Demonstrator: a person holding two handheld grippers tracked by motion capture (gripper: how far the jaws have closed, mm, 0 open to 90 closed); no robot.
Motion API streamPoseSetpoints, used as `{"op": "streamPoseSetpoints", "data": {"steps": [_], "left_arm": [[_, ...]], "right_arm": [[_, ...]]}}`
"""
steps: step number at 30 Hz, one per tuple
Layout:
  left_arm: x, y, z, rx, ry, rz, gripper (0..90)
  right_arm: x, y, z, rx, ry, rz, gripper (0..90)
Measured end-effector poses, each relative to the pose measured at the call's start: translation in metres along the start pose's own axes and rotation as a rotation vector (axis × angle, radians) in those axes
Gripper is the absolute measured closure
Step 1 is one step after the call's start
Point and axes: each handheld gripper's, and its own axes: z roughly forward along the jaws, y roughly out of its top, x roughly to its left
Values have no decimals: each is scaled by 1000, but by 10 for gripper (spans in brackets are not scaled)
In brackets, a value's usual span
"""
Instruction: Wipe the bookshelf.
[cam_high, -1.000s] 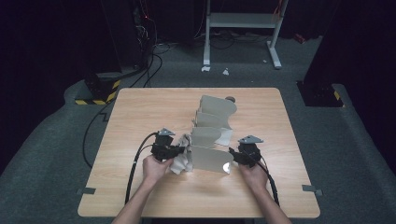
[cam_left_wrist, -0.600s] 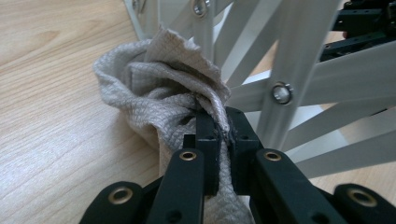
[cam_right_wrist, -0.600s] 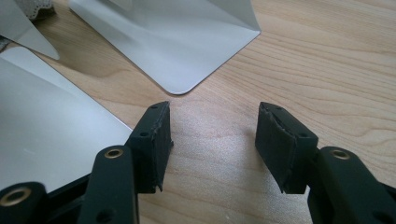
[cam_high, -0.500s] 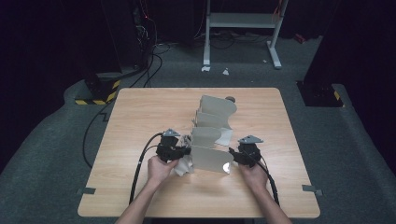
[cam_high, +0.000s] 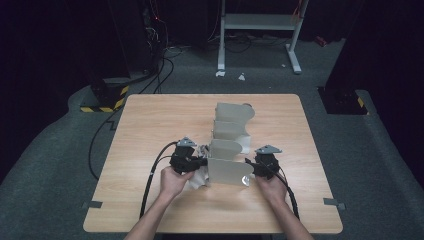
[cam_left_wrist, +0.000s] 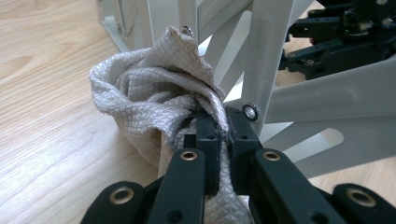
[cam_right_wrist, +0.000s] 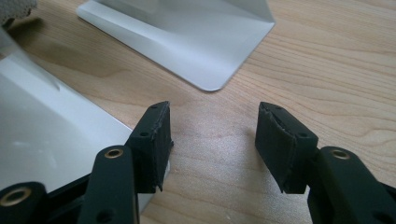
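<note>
Since a second ago the left hand-held gripper (cam_high: 200, 163) has edged in toward the white folding rack (cam_high: 227, 172), carrying the grey cloth (cam_high: 199, 177) with it; the right one has not budged. Up close, the left gripper view shows its jaws clamped shut on a fold of that quilted cloth (cam_left_wrist: 154, 112), bunched right against the rack's struts (cam_left_wrist: 261, 60). The right hand-held gripper (cam_right_wrist: 212, 144) stands with jaws wide apart and nothing between them, low over the tabletop (cam_right_wrist: 327, 70), its left jaw beside the rack's plate. From above, both forearms reach in from the near edge, flanking the rack.
</note>
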Motion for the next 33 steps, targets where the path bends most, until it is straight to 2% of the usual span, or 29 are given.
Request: {"op": "streamPoseSetpoints", "data": {"steps": [6, 8, 12, 21, 28, 32, 33], "left_arm": [[-3, 3, -2, -7, -1, 9, 854], [-4, 7, -10, -33, -13, 8, 853], [-7, 12, -18, -47, -2, 31, 853], [-16, 31, -44, -132, 6, 66, 852], [-19, 39, -54, -182, -6, 67, 852], [-19, 40, -52, -176, -5, 70, 852], [-18, 39, -47, -160, 0, 71, 852]], "right_arm": [[0, 0, 0, 0, 3, -2, 458], [0, 0, 0, 0, 3, -2, 458], [0, 0, 0, 0, 3, -2, 458], [0, 0, 0, -1, 3, -5, 458], [0, -1, -1, 0, 2, -4, 457], [0, -1, -1, -1, 2, -7, 457], [0, -1, -1, 0, 2, -7, 457]]}}
